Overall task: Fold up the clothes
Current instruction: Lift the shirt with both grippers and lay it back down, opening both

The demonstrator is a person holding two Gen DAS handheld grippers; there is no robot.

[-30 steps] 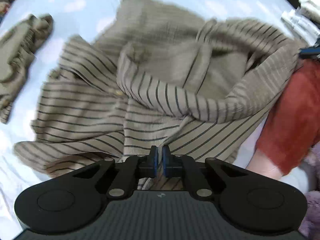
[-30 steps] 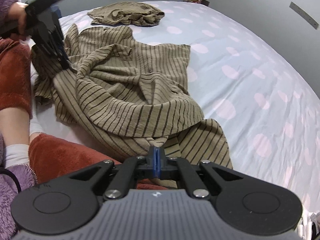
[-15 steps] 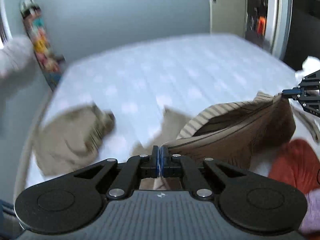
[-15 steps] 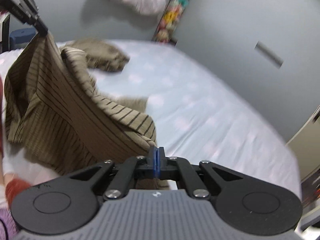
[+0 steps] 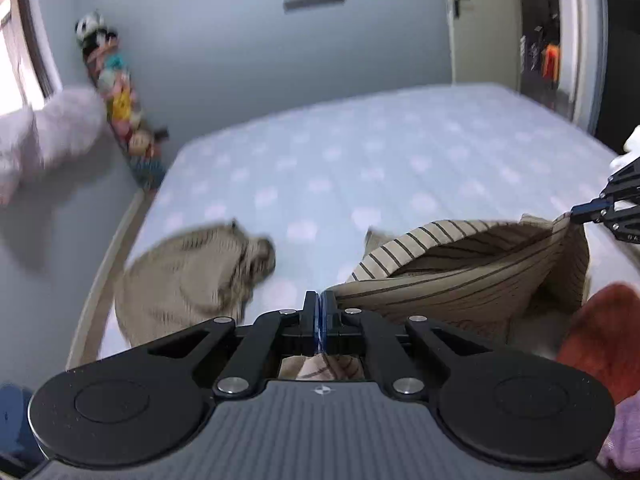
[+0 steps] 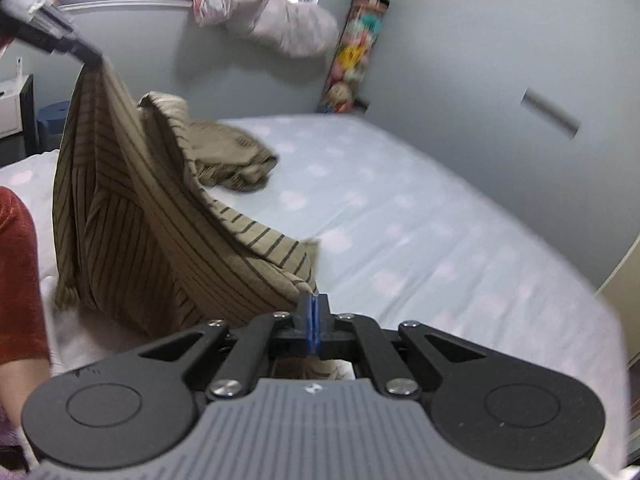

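Left tongs (image 5: 321,312) clamped shut on one edge of striped garment (image 5: 472,276), cloth bunched right at the pads and trailing back under the housing. Right tongs (image 6: 313,314) likewise pinched together on the opposite edge, fabric visible behind the blue pads. Seen from the left wrist view, right tongs (image 5: 600,206) off to the far right and a little higher, gripping a corner. Seen from the right wrist view, left tongs (image 6: 80,50) up and to the far left. Garment slung between the two, long axis running tongs to tongs, top edge slack rather than taut, bulk drooping below toward the bed (image 5: 400,152) with lower folds possibly touching the sheet. Neither hand nearer: each already on its own end. Judged next need: pulling the two tongs apart along that axis to straighten the hem before laying flat. Second beige garment (image 5: 192,280) crumpled on the bed ahead of the left tongs, apart from the held one, untouched.
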